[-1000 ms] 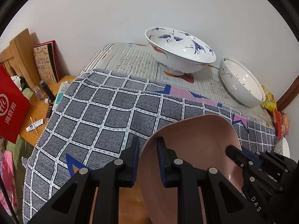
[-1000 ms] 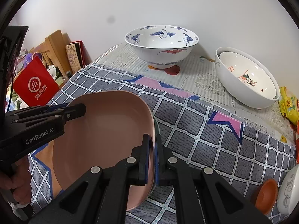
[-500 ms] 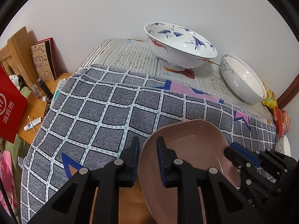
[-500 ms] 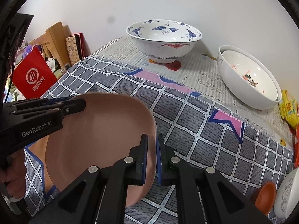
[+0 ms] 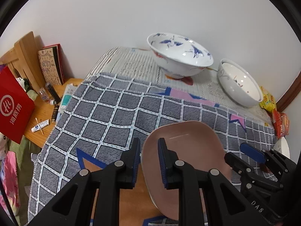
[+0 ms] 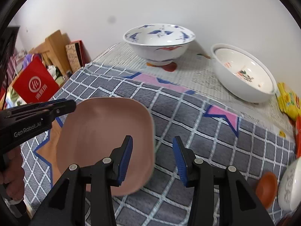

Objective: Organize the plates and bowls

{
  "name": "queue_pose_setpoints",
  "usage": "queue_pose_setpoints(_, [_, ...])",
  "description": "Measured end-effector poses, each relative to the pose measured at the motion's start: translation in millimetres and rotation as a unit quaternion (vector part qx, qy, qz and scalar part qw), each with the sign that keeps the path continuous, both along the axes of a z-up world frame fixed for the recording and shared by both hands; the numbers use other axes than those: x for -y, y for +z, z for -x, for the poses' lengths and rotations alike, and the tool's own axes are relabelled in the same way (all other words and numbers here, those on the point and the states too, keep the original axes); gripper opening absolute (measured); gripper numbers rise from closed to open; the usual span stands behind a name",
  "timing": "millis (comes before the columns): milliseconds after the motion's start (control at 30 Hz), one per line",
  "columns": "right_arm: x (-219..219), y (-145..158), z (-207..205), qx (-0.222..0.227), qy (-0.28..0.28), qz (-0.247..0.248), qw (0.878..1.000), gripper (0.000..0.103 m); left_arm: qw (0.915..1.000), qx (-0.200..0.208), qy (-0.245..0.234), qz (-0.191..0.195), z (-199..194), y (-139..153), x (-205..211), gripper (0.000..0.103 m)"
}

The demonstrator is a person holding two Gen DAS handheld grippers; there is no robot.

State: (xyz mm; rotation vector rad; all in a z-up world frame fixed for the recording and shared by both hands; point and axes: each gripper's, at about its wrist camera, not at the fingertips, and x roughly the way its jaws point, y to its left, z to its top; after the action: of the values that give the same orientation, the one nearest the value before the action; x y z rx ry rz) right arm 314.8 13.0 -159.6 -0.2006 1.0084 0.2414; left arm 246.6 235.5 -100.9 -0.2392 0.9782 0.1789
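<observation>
A: Left wrist view: the left gripper point(image 5: 149, 157) straddles the near-left rim of the pink plate point(image 5: 188, 150), jaws close on either side; whether they pinch it I cannot tell.

B: And the right gripper point(image 6: 152, 158)?

A: Jaws wide apart, the plate's right edge between them untouched. The plate lies low over the checked cloth point(image 6: 188, 113), left hand nearer.

Wooden table point(image 5: 47, 116) under checked cloth point(image 5: 105, 120) and pale striped cloth point(image 5: 135, 66).
</observation>
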Motion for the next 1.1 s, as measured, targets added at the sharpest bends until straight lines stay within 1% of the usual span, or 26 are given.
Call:
queue_pose_setpoints(67, [9.1, 9.9, 6.4, 0.009, -0.011, -0.004, 1.000, 0.044, 1.0000, 0.004, -0.003, -0.003, 3.1, 6.5, 6.3, 0.023])
queue_pose_setpoints(133, [16.2, 18.1, 12.5, 0.019, -0.019, -0.002, 1.000, 0.045, 0.9999, 0.010, -0.007, -0.008, 6.4, 13.4, 15.2, 0.035])
queue_pose_setpoints(267, [38.5, 40.1, 32.4, 0.047, -0.041, 0.006, 0.998, 0.056, 0.9993, 0.022, -0.026, -0.014, 12.8, 26.9, 42.4, 0.036])
queue_pose_setpoints(433, [76.0, 62.7, 61.6, 0.072, -0.076, 0.015, 0.994, 0.056, 0.9981, 0.030, -0.049, -0.024, 18.0, 39.6, 85.1, 0.037])
queue_pose_setpoints(467, [88.5, 69.2, 69.9, 0.082, -0.091, 0.019, 0.992, 0.056, 0.9977, 0.032, -0.056, -0.022, 18.5, 42.0, 98.1, 0.038])
queue_pose_setpoints(533, [108.0, 78.1, 80.3, 0.098, -0.116, 0.027, 0.988, 0.056, 0.9973, 0.033, -0.063, -0.016, 17.6, 44.5, 116.0, 0.042])
queue_pose_setpoints(600, [135.5, 89.3, 94.4, 0.110, -0.143, 0.026, 0.983, 0.056, 0.9965, 0.035, -0.075, -0.014, 17.6, 47.1, 140.2, 0.042])
queue_pose_setpoints(633, [148.9, 94.7, 99.8, 0.110, -0.154, 0.023, 0.982, 0.056, 0.9957, 0.038, -0.083, -0.017, 17.4, 49.0, 156.6, 0.042])
queue_pose_setpoints(800, [210.9, 114.1, 124.3, 0.095, -0.199, 0.010, 0.975, 0.056, 0.9923, 0.041, -0.115, -0.023, 15.6, 50.8, 213.3, 0.042])
queue_pose_setpoints(900, [249.2, 122.8, 143.0, 0.096, -0.224, 0.011, 0.970, 0.056, 0.9891, 0.039, -0.141, -0.017, 14.8, 49.6, 244.7, 0.042])
queue_pose_setpoints(967, [273.5, 125.1, 153.4, 0.094, -0.242, 0.002, 0.966, 0.056, 0.9872, 0.031, -0.155, -0.016, 12.9, 46.0, 264.7, 0.042])
queue_pose_setpoints(1100, [317.4, 120.1, 169.6, 0.077, -0.275, -0.028, 0.958, 0.056, 0.9854, 0.015, -0.169, -0.017, 7.8, 36.9, 286.2, 0.042])
